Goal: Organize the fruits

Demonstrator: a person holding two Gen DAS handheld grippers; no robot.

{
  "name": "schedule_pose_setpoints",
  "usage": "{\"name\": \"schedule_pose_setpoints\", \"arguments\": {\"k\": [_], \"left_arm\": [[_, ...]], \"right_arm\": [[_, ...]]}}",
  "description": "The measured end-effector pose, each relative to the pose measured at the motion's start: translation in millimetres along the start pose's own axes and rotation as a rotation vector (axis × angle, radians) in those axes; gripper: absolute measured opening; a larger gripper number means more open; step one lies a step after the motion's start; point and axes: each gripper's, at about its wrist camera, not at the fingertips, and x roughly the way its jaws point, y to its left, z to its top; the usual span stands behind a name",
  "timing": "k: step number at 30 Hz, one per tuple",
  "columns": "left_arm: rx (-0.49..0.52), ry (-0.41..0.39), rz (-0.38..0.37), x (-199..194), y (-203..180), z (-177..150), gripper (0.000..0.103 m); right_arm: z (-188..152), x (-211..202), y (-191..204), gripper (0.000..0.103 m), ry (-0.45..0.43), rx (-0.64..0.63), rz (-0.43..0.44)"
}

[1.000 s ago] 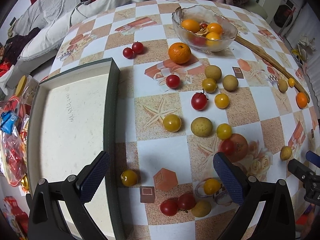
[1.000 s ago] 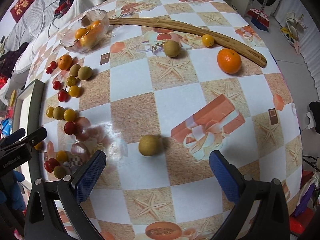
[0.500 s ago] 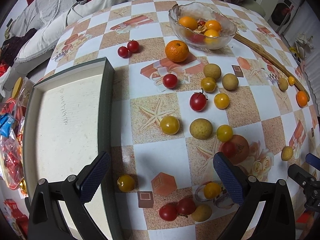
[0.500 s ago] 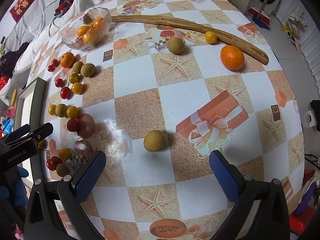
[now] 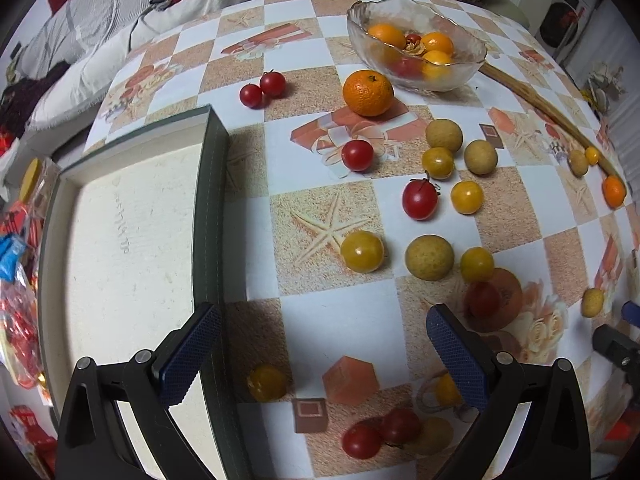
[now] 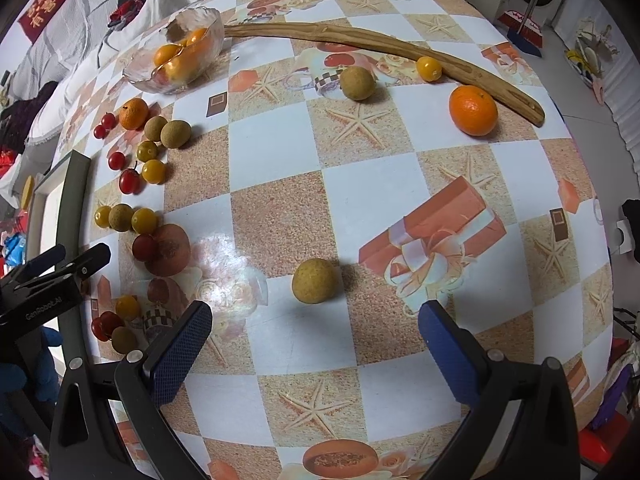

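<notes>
Visibly, "GenRobot.AI" on left gripper (image 6: 52, 268), jaws apart, empty.

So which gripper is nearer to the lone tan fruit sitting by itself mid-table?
Right. The right gripper hovers open just short of the tan fruit, which lines up between its fingers. The left gripper is off to the side by the tray.

Place: a lived-in home, likely a living room.
Tabletop (image 6: 280, 152): covered with a checkered oilcloth printed with starfish and gift boxes.
Behind it: a sofa (image 5: 100, 36) draped in grey striped cloth, with clothes piled on it.
Far corner: a washing machine (image 5: 560, 24).
Floor: a broom (image 6: 528, 28) standing by the wall.
</notes>
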Motion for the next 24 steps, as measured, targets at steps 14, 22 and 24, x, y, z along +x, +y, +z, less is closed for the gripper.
{"name": "schedule_pose_setpoints", "arguments": {"k": [14, 22, 24], "left_arm": [[0.112, -0.030, 0.010, 12, -13, 17, 0.090], [0.132, -0.036, -0.037, 15, -21, 22, 0.079], [0.135, -0.037, -0.043, 14, -24, 22, 0.073]], "right_arm": [[5, 13, -1, 0.103, 0.008, -0.011, -0.033], [8, 26, 6, 0.097, 0.009, -0.028, -0.054], [8, 30, 8, 0.085, 0.011, -0.040, -0.064]]}}
